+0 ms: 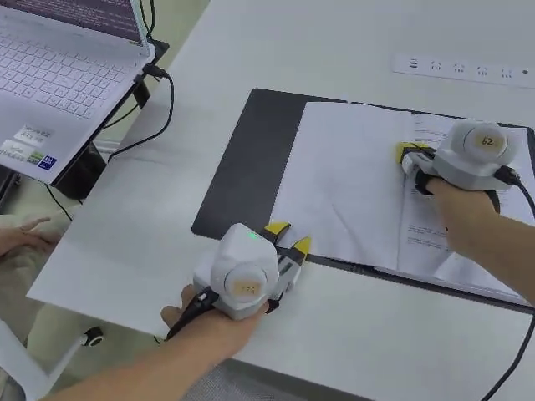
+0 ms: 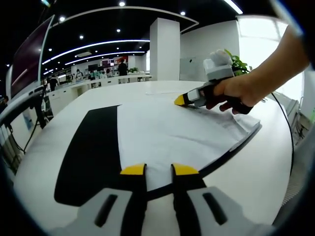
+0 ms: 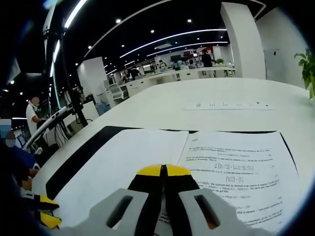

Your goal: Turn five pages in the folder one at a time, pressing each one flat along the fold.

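A folder lies open on the white table, its black cover (image 1: 251, 159) spread to the left. A blank turned page (image 1: 343, 184) rests over the left side, and a printed page (image 1: 426, 234) lies on the right. My right gripper (image 1: 407, 155) is shut, with its yellow tips down on the paper at the fold (image 3: 184, 145) between blank sheet (image 3: 133, 152) and printed sheet (image 3: 241, 162). My left gripper (image 1: 289, 236) sits at the folder's near edge. Its jaws (image 2: 158, 169) stand slightly open over the edge of the blank page (image 2: 162, 132), with nothing held between them.
A white laptop (image 1: 67, 75) on a stand occupies the far left, with a black cable (image 1: 159, 109) trailing onto the table. A white power strip (image 1: 464, 69) lies beyond the folder. A person's hand (image 1: 21, 234) shows at the left edge.
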A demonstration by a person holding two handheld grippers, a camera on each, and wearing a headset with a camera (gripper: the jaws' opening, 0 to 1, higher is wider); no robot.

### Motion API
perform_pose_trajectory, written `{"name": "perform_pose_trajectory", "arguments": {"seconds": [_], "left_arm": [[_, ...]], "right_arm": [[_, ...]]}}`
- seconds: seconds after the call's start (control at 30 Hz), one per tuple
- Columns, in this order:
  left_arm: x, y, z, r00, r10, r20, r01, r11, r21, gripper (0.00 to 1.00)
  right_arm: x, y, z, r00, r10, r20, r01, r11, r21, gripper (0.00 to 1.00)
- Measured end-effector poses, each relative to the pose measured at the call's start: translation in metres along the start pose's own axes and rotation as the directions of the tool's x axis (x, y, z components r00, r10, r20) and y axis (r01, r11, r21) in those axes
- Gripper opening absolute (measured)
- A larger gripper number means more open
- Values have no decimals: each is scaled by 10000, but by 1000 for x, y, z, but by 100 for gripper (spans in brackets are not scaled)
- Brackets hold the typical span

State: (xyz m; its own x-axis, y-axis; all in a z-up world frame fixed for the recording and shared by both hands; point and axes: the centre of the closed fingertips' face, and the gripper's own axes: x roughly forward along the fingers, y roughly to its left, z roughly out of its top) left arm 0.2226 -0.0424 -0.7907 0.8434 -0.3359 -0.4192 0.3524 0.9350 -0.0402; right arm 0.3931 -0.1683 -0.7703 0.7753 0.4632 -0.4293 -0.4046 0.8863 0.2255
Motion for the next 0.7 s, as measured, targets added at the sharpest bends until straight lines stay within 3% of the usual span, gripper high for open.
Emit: {"name": "perform_pose_trajectory", "arguments": {"seconds": [0.7], "left_arm": [[-1, 0, -1, 10000, -61, 0, 61, 10000, 26, 18]], "right_arm": [[-39, 25, -17, 9982, 568, 184, -574, 9976, 380, 0]]}}
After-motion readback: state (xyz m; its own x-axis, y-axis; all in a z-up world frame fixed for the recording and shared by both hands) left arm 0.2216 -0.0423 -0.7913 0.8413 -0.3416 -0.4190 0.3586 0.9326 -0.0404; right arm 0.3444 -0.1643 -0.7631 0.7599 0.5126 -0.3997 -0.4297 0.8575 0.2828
